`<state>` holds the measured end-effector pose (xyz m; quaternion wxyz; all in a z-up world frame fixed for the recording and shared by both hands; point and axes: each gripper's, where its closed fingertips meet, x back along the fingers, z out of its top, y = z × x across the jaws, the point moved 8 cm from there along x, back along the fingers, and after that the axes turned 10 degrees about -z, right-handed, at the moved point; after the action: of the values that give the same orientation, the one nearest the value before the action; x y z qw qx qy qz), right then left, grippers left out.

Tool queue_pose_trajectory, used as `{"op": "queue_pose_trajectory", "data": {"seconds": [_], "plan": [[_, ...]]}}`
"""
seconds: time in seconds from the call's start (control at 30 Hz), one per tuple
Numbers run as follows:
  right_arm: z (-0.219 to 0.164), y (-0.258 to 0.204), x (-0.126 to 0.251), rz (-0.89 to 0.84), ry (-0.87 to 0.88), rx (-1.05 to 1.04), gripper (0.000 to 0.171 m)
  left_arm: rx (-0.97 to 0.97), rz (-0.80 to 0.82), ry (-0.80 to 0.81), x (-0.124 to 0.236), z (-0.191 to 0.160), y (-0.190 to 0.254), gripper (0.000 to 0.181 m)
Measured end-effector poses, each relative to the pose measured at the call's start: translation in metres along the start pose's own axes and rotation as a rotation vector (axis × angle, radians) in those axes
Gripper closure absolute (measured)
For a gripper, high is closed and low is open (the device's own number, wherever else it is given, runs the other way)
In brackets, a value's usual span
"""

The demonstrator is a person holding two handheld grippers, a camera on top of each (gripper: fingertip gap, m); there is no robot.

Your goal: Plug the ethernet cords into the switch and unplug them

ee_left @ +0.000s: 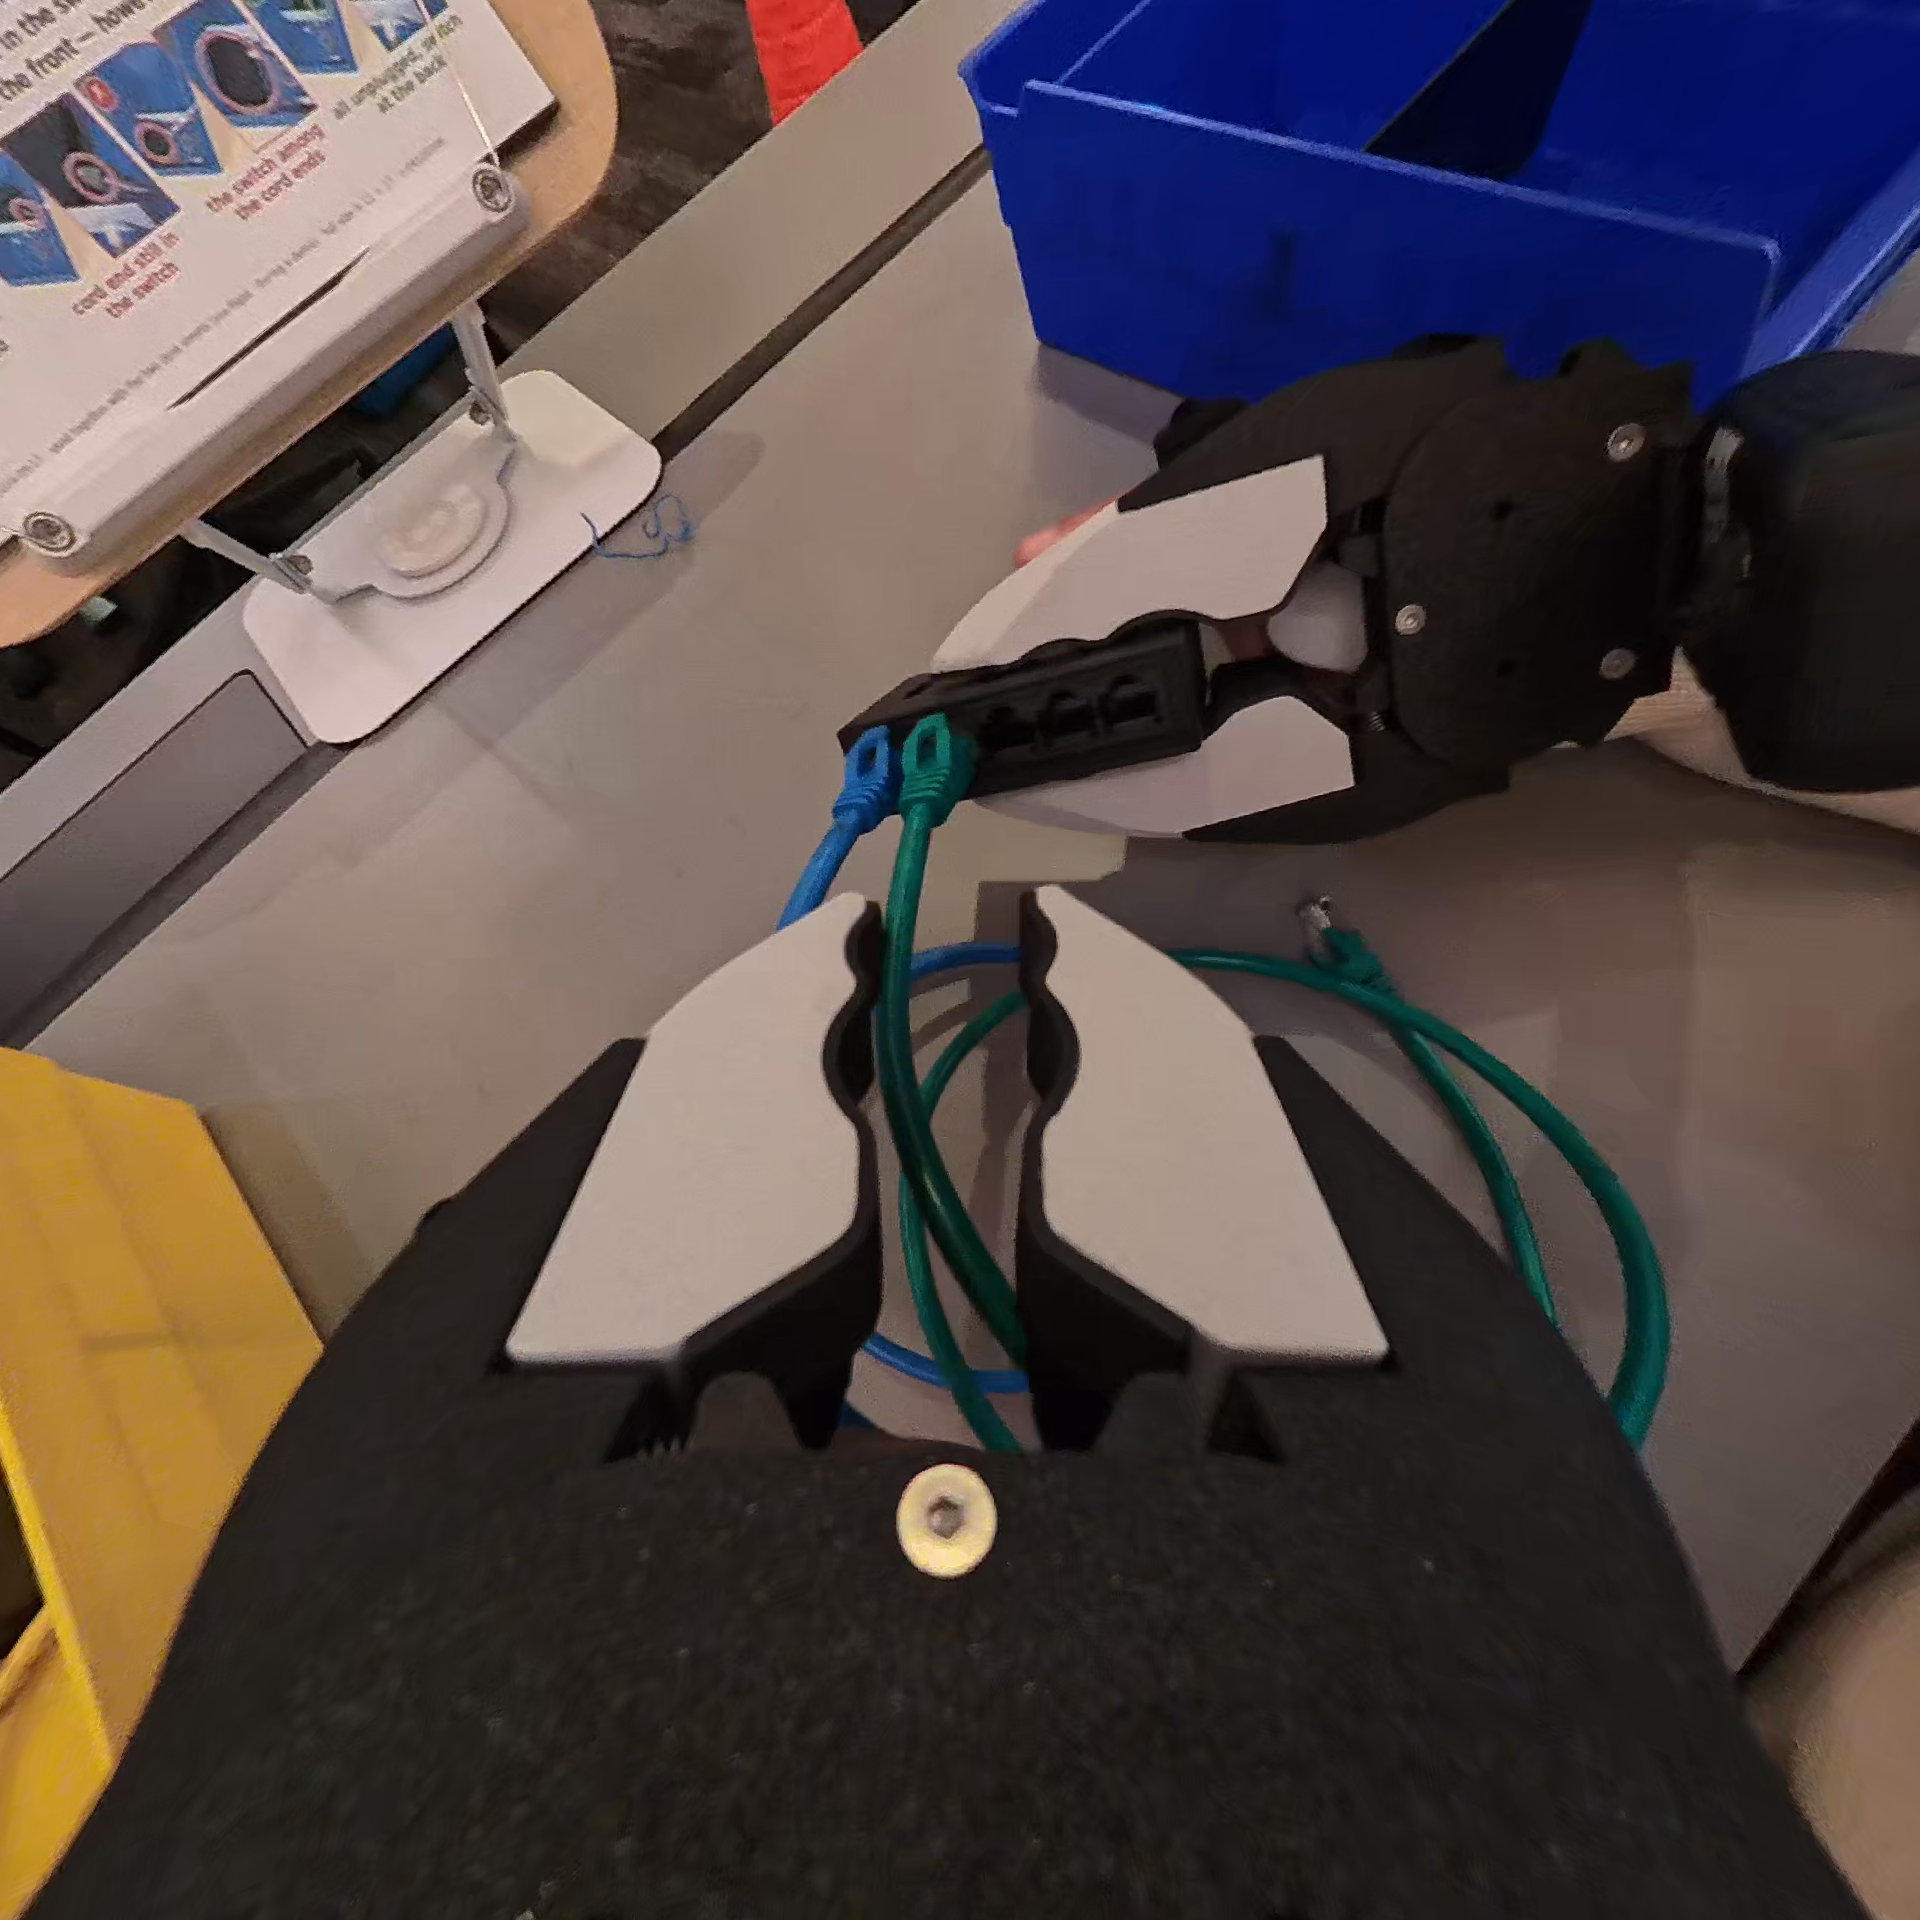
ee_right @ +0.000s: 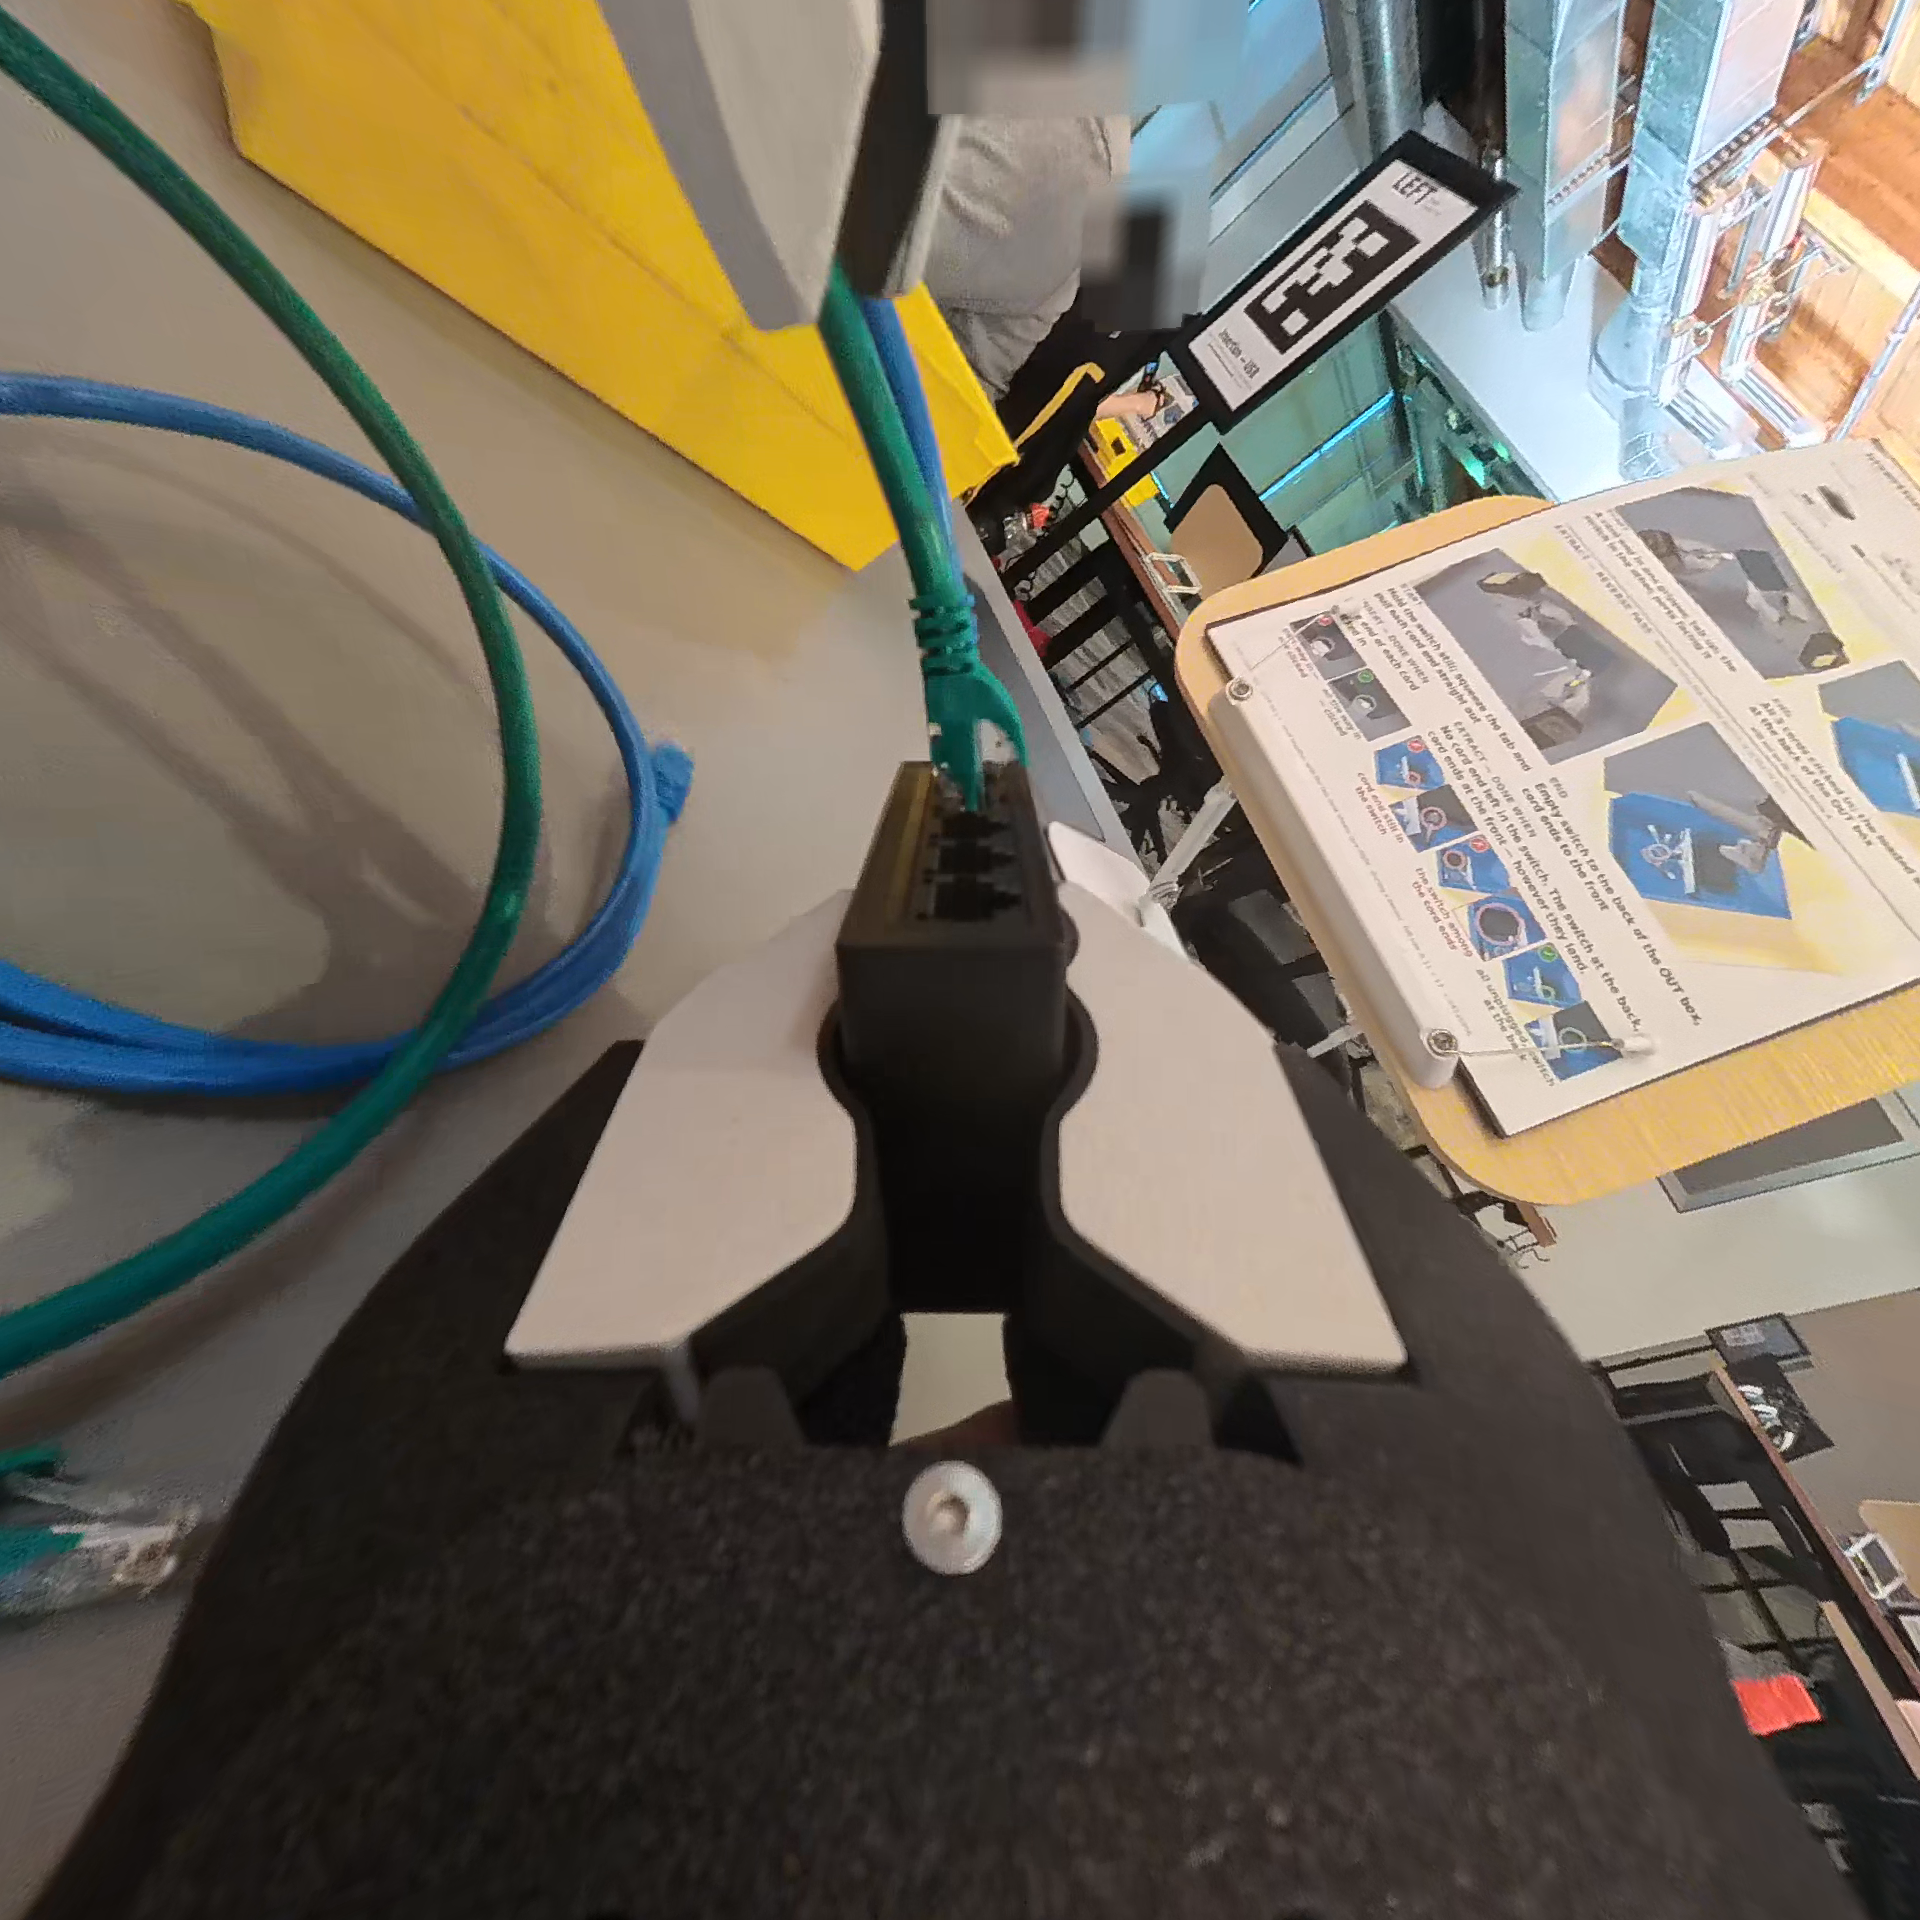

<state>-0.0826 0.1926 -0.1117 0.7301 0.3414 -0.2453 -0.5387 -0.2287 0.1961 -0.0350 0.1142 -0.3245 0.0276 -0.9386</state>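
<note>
My right gripper (ee_right: 956, 914) is shut on the black switch (ee_right: 951, 966), holding it just above the grey table with its ports facing out. In the left wrist view this gripper (ee_left: 977, 727) holds the switch (ee_left: 1081, 696) at the right. A blue plug (ee_left: 868, 774) and a green plug (ee_left: 935, 764) sit in the two end ports. My left gripper (ee_left: 951, 914) is open just below them, and the green cord (ee_left: 899, 1091) runs loose between its fingers. The green cord's other end (ee_left: 1340, 940) lies free on the table. The green plug (ee_right: 961, 686) also shows in the right wrist view.
A blue bin (ee_left: 1351, 229) stands behind the switch and a yellow bin (ee_left: 114, 1351) at my left. An instruction sheet on a white stand (ee_left: 447, 540) is at the far left. Blue cord loops (ee_right: 582, 644) and green cord loops lie on the table (ee_left: 1714, 987).
</note>
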Motion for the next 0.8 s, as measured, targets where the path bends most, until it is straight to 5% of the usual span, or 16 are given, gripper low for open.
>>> {"op": "queue_pose_trajectory", "data": {"seconds": [0.27,0.63,0.8], "plan": [[0.012,-0.007,0.008,0.039,0.097,0.038,0.141,-0.006,-0.045,-0.027,-0.007,-0.002,0.0,0.176],[0.014,-0.004,0.009,0.034,0.101,-0.021,0.141,-0.037,-0.002,-0.013,-0.003,0.002,0.01,0.162],[0.014,-0.006,0.009,0.048,0.111,-0.016,0.141,-0.048,0.068,-0.004,-0.003,-0.003,0.01,0.176]]}}
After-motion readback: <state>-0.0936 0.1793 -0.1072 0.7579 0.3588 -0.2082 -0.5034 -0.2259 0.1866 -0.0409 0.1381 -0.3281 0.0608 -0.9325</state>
